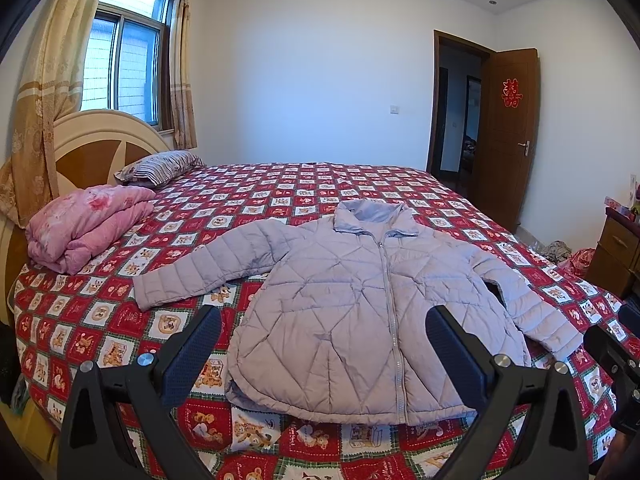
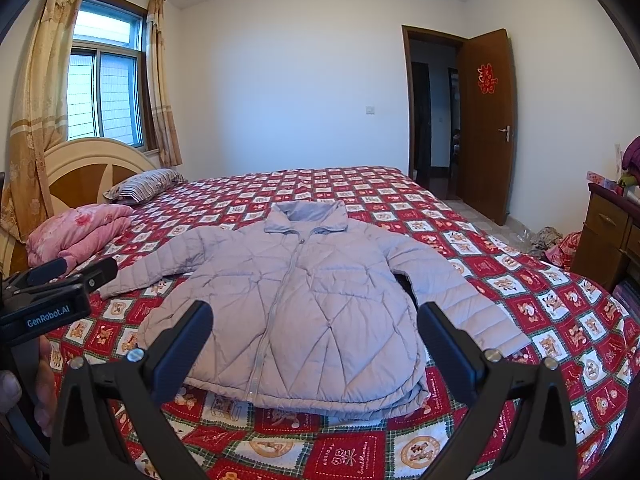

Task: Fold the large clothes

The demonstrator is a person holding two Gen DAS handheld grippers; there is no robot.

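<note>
A pale lilac quilted jacket (image 1: 360, 312) is lying face up and zipped on the near half of a bed (image 1: 280, 184) that is wearing a red-and-white checked bedspread with cartoon bears. Its collar is pointing toward the far wall and its hem is sitting close to the near edge of the bed. Both sleeves are spreading outward, one reaching toward the headboard side and the other trailing toward the door side. The left tool (image 1: 324, 360) is hovering above the hem with its two fingers spread wide apart, gripping nothing and touching no cloth. The right tool (image 2: 316, 352) is likewise hanging over the hem area, released and empty, with its fingers framing the lower part of the jacket. In the right wrist view the left tool is showing at the left edge, with a person's fingers (image 2: 10, 392) wrapping its handle. A folded pink quilt (image 1: 84, 228) is resting near the headboard (image 1: 92, 140), well apart from the jacket, and a striped pillow (image 1: 160, 168) is lying just beyond it. A brown door (image 1: 508, 136) is standing open at the far right.
</note>
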